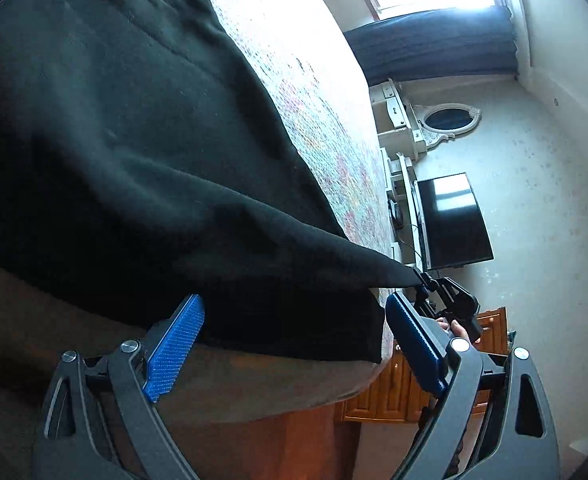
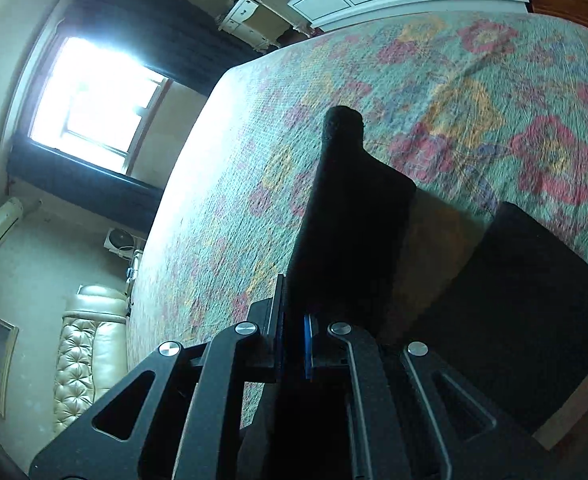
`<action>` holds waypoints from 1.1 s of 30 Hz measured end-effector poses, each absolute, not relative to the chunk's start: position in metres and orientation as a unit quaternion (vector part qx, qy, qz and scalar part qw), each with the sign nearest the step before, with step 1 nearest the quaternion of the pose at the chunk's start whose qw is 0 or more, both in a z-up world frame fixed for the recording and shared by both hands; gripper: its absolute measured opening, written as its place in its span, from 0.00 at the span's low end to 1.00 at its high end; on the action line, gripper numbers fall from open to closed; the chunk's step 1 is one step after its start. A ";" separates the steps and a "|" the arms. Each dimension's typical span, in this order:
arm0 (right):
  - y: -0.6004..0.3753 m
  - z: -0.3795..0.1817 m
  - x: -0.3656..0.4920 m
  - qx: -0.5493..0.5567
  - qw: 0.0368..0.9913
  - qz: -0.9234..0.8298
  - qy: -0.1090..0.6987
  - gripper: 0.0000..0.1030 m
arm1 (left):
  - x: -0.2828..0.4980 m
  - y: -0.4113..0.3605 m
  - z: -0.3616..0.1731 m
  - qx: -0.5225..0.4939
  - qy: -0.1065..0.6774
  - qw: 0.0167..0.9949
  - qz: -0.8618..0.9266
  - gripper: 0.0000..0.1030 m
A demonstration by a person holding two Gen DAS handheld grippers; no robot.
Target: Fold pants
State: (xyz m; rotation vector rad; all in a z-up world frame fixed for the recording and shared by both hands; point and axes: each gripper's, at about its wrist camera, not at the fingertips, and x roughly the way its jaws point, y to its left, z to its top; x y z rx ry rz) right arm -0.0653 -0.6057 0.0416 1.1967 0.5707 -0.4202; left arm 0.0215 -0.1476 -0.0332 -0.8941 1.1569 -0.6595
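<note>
Black, soft-knit pants [image 1: 133, 152] are being spread across a bed covered by a quilted teal bedspread with pink and yellow flowers [image 2: 474, 92], and one corner of the cloth is being pulled taut off the bed's edge. That corner is being pinched between the closed jaws of the right gripper [image 1: 424, 278], seen small beyond the left gripper's fingers, and in the right wrist view a dark fold of the cloth is being clamped between the right gripper's [image 2: 294, 336] blue pads. The left gripper [image 1: 294, 344] is being held wide apart at the pants' near hem, gripping nothing. The room around the bed is being lit by a bright window [image 2: 93, 100] with dark curtains; a flat black television [image 1: 452, 222], an oval white-framed mirror [image 1: 450, 120], orange wooden drawers [image 1: 390, 392] and a cream tufted leather sofa [image 2: 85, 352] are being shown along pale walls.
</note>
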 end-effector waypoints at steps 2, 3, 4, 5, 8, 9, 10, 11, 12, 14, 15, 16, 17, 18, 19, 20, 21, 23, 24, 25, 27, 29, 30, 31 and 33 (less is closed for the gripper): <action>-0.604 0.044 -0.064 0.549 0.770 -0.191 0.264 0.06 | 0.021 -0.157 -0.038 -0.409 0.522 0.688 -0.295 0.88; -0.603 0.047 -0.063 0.546 0.772 -0.191 0.264 0.06 | 0.022 -0.160 -0.040 -0.411 0.523 0.687 -0.292 0.88; -0.602 0.049 -0.061 0.545 0.773 -0.189 0.264 0.06 | 0.024 -0.164 -0.042 -0.414 0.523 0.687 -0.289 0.88; -0.601 0.050 -0.062 0.546 0.774 -0.186 0.261 0.06 | 0.026 -0.165 -0.042 -0.415 0.518 0.690 -0.289 0.88; -0.606 0.058 -0.057 0.545 0.779 -0.178 0.255 0.06 | 0.033 -0.177 -0.041 -0.411 0.513 0.698 -0.284 0.88; -0.606 0.062 -0.059 0.547 0.780 -0.174 0.250 0.06 | 0.035 -0.179 -0.041 -0.412 0.513 0.699 -0.279 0.88; -0.606 0.066 -0.060 0.551 0.780 -0.169 0.244 0.06 | 0.037 -0.182 -0.042 -0.412 0.514 0.700 -0.275 0.88; -0.607 0.070 -0.064 0.553 0.781 -0.164 0.239 0.06 | 0.037 -0.184 -0.041 -0.411 0.513 0.703 -0.274 0.88; -0.607 0.074 -0.065 0.554 0.783 -0.161 0.234 0.06 | 0.038 -0.186 -0.041 -0.407 0.510 0.707 -0.274 0.88; -0.608 0.081 -0.070 0.554 0.786 -0.156 0.225 0.06 | 0.038 -0.189 -0.039 -0.394 0.507 0.717 -0.270 0.88; -0.609 0.083 -0.071 0.556 0.786 -0.154 0.223 0.06 | 0.038 -0.190 -0.038 -0.390 0.505 0.723 -0.266 0.88; -0.610 0.084 -0.072 0.557 0.786 -0.150 0.221 0.06 | 0.036 -0.190 -0.038 -0.389 0.501 0.727 -0.261 0.88; -0.609 0.086 -0.073 0.557 0.787 -0.149 0.220 0.06 | 0.034 -0.188 -0.038 -0.392 0.497 0.731 -0.255 0.88; -0.610 0.085 -0.073 0.556 0.787 -0.148 0.221 0.06 | 0.033 -0.188 -0.037 -0.393 0.494 0.734 -0.251 0.88; -0.610 0.085 -0.074 0.554 0.789 -0.148 0.221 0.06 | 0.034 -0.188 -0.037 -0.393 0.496 0.734 -0.247 0.88; -0.610 0.085 -0.076 0.552 0.790 -0.149 0.221 0.06 | 0.035 -0.187 -0.037 -0.391 0.501 0.732 -0.247 0.88; -0.610 0.085 -0.077 0.552 0.790 -0.148 0.220 0.06 | 0.037 -0.188 -0.037 -0.391 0.504 0.731 -0.244 0.88; -0.606 0.086 -0.082 0.555 0.790 -0.147 0.217 0.06 | 0.040 -0.185 -0.032 -0.390 0.505 0.738 -0.220 0.88; -0.606 0.084 -0.084 0.556 0.789 -0.147 0.216 0.06 | 0.042 -0.184 -0.030 -0.384 0.508 0.741 -0.211 0.80; -0.605 0.084 -0.087 0.556 0.789 -0.146 0.216 0.06 | 0.043 -0.183 -0.027 -0.372 0.512 0.747 -0.203 0.61; -0.605 0.081 -0.094 0.555 0.789 -0.146 0.217 0.06 | 0.048 -0.183 -0.023 -0.335 0.524 0.759 -0.192 0.44; -0.604 0.074 -0.101 0.556 0.788 -0.147 0.219 0.06 | 0.051 -0.181 -0.022 -0.315 0.530 0.764 -0.190 0.36; -0.604 0.071 -0.105 0.555 0.788 -0.150 0.220 0.06 | 0.049 -0.179 -0.023 -0.318 0.533 0.761 -0.190 0.34; -0.604 0.067 -0.110 0.554 0.788 -0.152 0.221 0.06 | 0.047 -0.178 -0.025 -0.318 0.538 0.757 -0.191 0.32; -0.605 0.060 -0.124 0.559 0.785 -0.155 0.217 0.06 | 0.038 -0.177 -0.023 -0.306 0.543 0.756 -0.198 0.30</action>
